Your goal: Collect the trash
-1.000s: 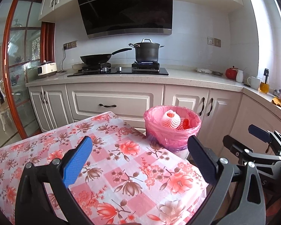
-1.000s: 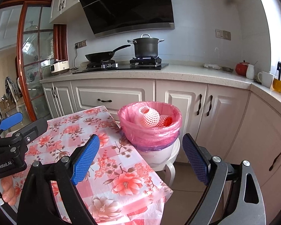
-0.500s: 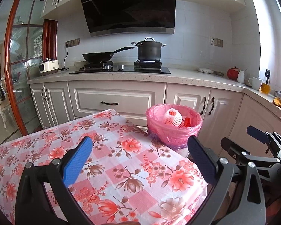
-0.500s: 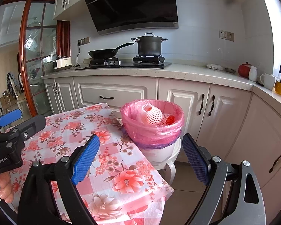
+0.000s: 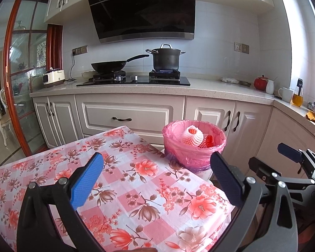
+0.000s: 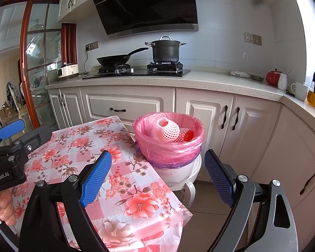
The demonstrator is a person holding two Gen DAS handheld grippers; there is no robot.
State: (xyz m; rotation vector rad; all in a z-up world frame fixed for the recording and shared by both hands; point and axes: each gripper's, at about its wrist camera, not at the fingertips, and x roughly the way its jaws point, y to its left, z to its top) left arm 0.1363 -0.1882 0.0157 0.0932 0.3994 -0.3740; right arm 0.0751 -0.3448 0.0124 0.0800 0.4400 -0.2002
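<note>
At the centre right of the left wrist view stands the trash bin (image 5: 194,147), a round pail lined with a thin, crinkled pink bag whose edge is folded down over the rim; a purplish layer shows under the pink near its base. Inside lie two pieces of trash: a white foam fruit net (image 5: 192,135) with a red opening at its top, and a second net (image 5: 208,141) showing more red, touching the first on its right. In the right wrist view the bin (image 6: 169,145) sits on a white stool (image 6: 189,180) just beside the far corner of the table (image 6: 107,147), which is covered by a pink checked cloth printed with flowers.

The left tongs (image 5: 155,178) hang above the cloth in the lower middle of the frame, blue pads wide apart and holding nothing. The right tongs (image 6: 157,180) are likewise spread with nothing between them, over the table's right edge, the bin framed just above the gap. A hand (image 6: 5,208) shows at the lower left of the right wrist view, under the other tool.

In the upper middle, a black pot (image 5: 166,59) and a wok (image 5: 109,66) rest on the stove.
</note>
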